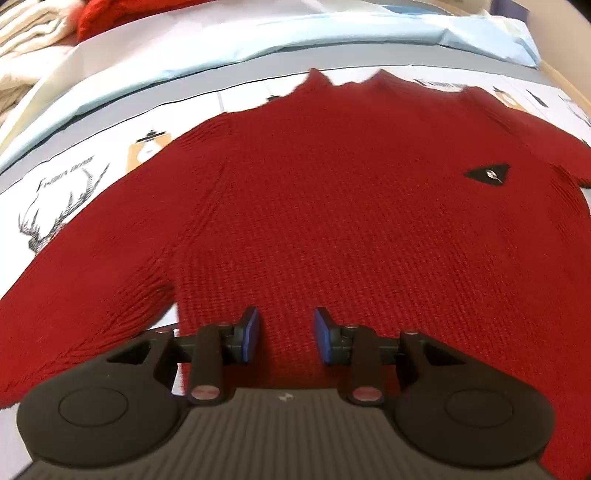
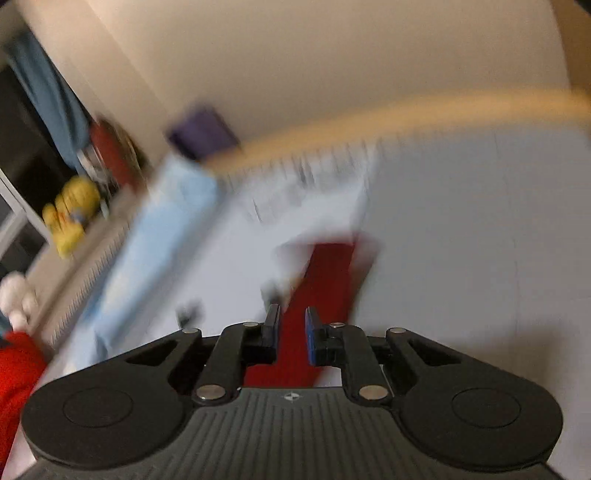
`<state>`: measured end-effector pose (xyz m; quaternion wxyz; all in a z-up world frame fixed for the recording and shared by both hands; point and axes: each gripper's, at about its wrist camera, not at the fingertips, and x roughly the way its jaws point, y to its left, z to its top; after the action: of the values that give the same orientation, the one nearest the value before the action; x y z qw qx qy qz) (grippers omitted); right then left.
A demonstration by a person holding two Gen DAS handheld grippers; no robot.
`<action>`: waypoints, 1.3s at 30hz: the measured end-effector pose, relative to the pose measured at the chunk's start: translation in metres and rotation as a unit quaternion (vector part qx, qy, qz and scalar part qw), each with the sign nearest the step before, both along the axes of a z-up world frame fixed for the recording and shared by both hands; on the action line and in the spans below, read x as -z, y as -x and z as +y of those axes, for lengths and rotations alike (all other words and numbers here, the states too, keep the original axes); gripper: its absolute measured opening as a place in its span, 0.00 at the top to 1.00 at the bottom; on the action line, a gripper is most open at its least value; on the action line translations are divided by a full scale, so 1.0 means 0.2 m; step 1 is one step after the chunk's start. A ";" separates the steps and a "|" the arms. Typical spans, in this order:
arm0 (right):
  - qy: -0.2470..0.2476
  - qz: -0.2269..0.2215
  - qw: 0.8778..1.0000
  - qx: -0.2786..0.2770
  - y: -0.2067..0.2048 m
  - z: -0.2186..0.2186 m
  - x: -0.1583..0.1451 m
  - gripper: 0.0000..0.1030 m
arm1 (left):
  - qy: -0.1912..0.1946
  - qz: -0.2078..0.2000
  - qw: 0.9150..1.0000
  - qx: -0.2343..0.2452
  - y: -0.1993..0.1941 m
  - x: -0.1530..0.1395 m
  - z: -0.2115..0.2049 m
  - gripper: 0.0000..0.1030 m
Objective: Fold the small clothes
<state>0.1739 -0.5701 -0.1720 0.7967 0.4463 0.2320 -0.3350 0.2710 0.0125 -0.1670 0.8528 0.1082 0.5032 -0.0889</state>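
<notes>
2 grippers, left gripper [image 1: 284, 334] parted over red sweater [image 1: 332, 206], right gripper [image 2: 292, 334] clamping its sleeve [image 2: 325, 273]

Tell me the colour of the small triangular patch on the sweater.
Black, with a tiny silver emblem; the patch on the red sweater shows best in the left wrist view.

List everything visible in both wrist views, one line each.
Sweater: one, red, spread flat on the bedsheet.
Triangle badge: one, black, on the sweater's chest.
Bedsheet: one, white with deer prints, under the sweater.
Pillow: one, light blue, beyond the sweater.
Sleeve: one, red, between the right fingers.
Plush toy: one, yellow, blurred, far left.
Left gripper: fingers apart over the hem.
Right gripper: narrowly apart around the sleeve.
</notes>
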 end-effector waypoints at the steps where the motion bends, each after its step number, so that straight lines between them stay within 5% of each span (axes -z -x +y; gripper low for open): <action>1: -0.025 0.012 1.000 -0.011 -0.02 0.01 0.06 0.84 | -0.002 0.000 1.000 0.003 0.00 0.00 -0.01 0.65; 4: -0.079 0.027 0.996 -0.029 -0.09 0.04 0.22 0.75 | -0.010 0.003 1.000 0.006 0.01 0.03 -0.04 0.63; 10: -0.037 0.003 0.998 -0.054 -0.19 0.09 0.23 0.76 | -0.012 0.002 1.000 0.003 0.01 0.05 -0.06 0.61; 17: -0.051 -0.046 0.998 0.004 -0.13 0.10 0.24 0.72 | -0.012 0.003 1.000 0.005 0.00 0.04 -0.06 0.59; 21: -0.025 -0.047 0.998 -0.017 -0.18 0.16 0.21 0.46 | -0.009 0.003 1.000 0.002 -0.01 0.04 -0.05 0.56; 23: -0.035 -0.033 0.998 -0.038 -0.23 0.19 0.24 0.42 | -0.011 0.002 1.000 0.004 0.00 0.04 -0.05 0.56; 26: -0.001 -0.003 0.999 -0.050 -0.27 0.22 0.22 0.51 | -0.011 0.002 1.000 0.005 0.00 0.04 -0.04 0.56; 27: 0.012 0.011 0.999 -0.048 -0.28 0.22 0.21 0.87 | -0.009 0.003 1.000 0.004 0.00 0.04 -0.04 0.56; 28: 0.018 0.017 0.999 -0.035 -0.27 0.20 0.20 0.91 | -0.007 0.003 1.000 0.004 0.00 0.04 -0.04 0.56; 33: 0.008 0.007 1.000 -0.006 -0.25 0.14 0.26 0.91 | -0.002 0.003 1.000 0.000 0.00 0.02 -0.01 0.56; 39: 0.100 0.057 0.993 -0.023 -0.31 0.34 0.10 0.83 | 0.032 0.006 0.999 -0.030 0.00 -0.01 0.07 0.56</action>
<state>0.2364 -0.5024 -0.1917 0.8305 0.3392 0.2526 -0.3625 0.2718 0.0265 -0.1645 0.8552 0.0655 0.5079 -0.0802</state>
